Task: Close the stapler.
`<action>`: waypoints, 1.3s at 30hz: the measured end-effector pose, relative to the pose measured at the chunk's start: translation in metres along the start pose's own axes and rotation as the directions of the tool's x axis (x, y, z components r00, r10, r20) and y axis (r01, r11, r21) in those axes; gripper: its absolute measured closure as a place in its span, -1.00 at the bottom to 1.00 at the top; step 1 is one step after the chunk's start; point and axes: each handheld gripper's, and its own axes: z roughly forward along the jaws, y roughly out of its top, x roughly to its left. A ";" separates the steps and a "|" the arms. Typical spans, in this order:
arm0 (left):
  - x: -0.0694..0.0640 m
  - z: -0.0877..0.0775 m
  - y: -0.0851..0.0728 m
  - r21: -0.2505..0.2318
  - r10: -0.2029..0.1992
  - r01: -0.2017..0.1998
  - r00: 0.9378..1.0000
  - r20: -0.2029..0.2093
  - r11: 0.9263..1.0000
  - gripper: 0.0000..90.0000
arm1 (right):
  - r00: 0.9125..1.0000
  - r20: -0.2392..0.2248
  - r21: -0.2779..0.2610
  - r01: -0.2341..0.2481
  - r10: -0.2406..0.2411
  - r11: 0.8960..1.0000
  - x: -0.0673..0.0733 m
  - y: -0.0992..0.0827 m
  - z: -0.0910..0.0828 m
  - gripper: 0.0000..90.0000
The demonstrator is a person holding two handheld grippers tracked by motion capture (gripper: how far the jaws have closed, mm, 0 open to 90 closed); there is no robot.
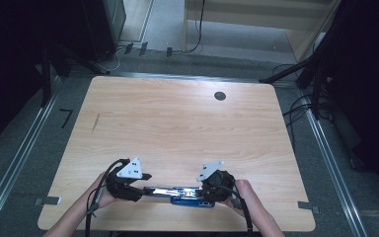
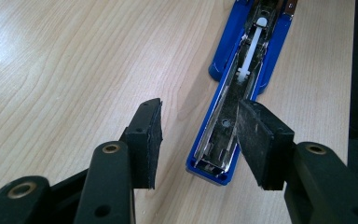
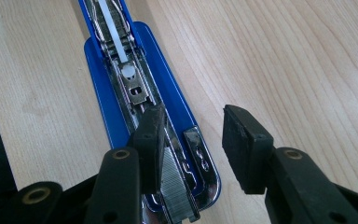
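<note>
A blue stapler [image 1: 187, 193] lies flipped open and flat near the table's front edge, its metal magazine facing up. My left gripper [image 1: 147, 183] is at its left end. In the left gripper view the stapler [image 2: 249, 51] runs away from me, and the left gripper [image 2: 198, 112] is open: one pad [image 2: 256, 140] sits against the magazine's side and the other stands apart over bare wood. My right gripper [image 1: 201, 190] is at the stapler's right end. There the stapler [image 3: 102, 70] holds a strip of staples [image 3: 177, 191], and the right gripper [image 3: 191, 126] is open, one pad [image 3: 151, 135] over the magazine.
The wooden table [image 1: 177, 128] has a round cable hole [image 1: 220, 96] at the back right and a dark streak [image 1: 95, 122] at the left. Both forearms come in over the front edge. Cables and stand legs lie on the floor beyond.
</note>
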 end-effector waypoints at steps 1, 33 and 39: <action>0.001 -0.001 0.000 -0.001 0.001 -0.001 1.000 -0.001 1.000 0.15 | 1.000 0.000 0.000 0.000 0.000 1.000 0.000 0.000 0.000 0.36; -0.006 0.023 -0.007 0.135 0.085 -0.092 0.994 0.063 0.987 0.29 | 1.000 -0.027 -0.023 0.003 -0.004 1.000 0.002 -0.003 0.000 0.63; -0.006 0.017 -0.003 0.113 0.103 -0.111 0.992 0.074 0.987 0.31 | 1.000 -0.019 -0.015 0.000 0.000 1.000 0.004 -0.006 0.004 0.68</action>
